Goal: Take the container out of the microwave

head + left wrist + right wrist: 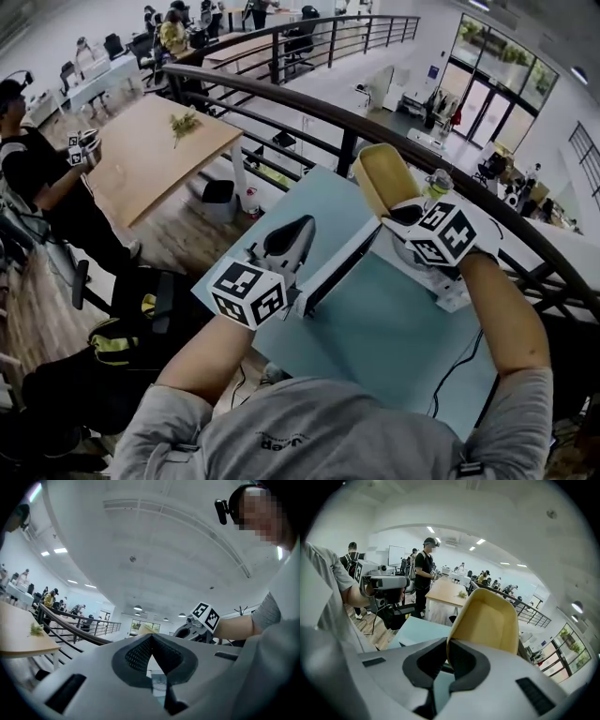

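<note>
The right gripper [446, 644] pinches the rim of the yellow container [487, 620] between its jaws. The container is tilted in the air above the light blue worktop [375, 328]. The left gripper [151, 639] has its jaws together and holds nothing.

1. The container [382, 176] has its near edge between the right gripper's [401, 214] jaws and rises beyond them, above the far part of the table [375, 328].
2. The left gripper [298, 231] is to the left of the right gripper, apart from the container, over the table's left edge.
3. A railing [309, 98] runs behind the table, from the far left to the near right.
4. Beyond the railing, to the left, stands a desk [141, 155].
5. A sprig [183, 122] lies on the desk, near its far end.
6. A person [33, 173] stands just left of the desk.
</note>
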